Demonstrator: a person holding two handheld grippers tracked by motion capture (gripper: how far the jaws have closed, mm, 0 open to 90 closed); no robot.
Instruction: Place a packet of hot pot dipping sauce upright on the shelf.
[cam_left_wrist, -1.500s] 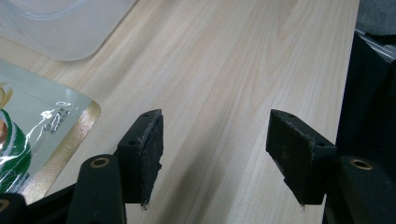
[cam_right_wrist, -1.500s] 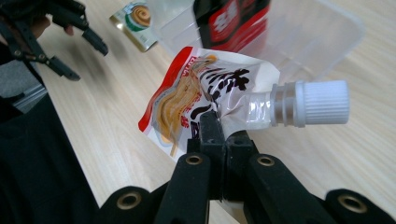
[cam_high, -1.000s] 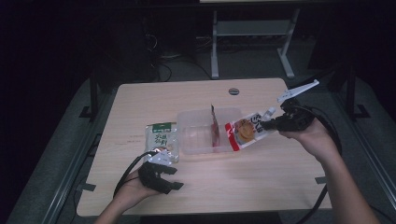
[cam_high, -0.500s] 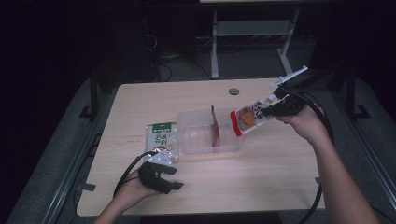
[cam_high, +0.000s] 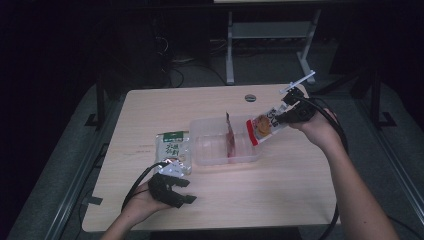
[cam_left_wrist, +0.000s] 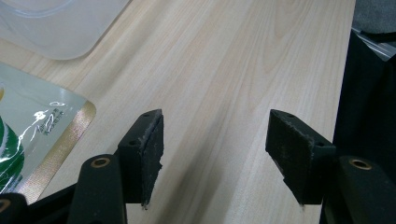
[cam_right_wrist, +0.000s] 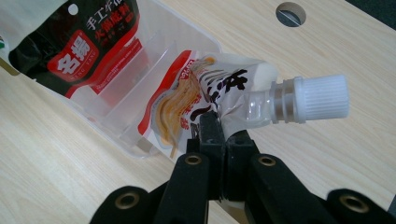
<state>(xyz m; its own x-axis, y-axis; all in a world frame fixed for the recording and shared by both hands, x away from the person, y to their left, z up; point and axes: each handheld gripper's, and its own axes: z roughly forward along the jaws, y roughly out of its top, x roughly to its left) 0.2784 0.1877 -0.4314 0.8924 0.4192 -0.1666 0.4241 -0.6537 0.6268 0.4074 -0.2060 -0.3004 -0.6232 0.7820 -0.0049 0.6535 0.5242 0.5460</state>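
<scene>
The right gripper (cam_high: 284, 118), pinching the white-capped red-and-white spout pouch (cam_high: 262, 127), has carried it over the clear plastic bin's (cam_high: 220, 155) rim, nearly ready to drop.

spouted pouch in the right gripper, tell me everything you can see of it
The spouted pouch is a soft, glossy sachet printed red, white and black, with a clear neck and ribbed white screw cap. The right gripper has its jaws shut on its upper edge, holding it tilted, lower end over the clear plastic container.

Green packet (cam_left_wrist: 28, 140) cut off at left edge, clear tray (cam_left_wrist: 56, 23) cropped at top
</scene>
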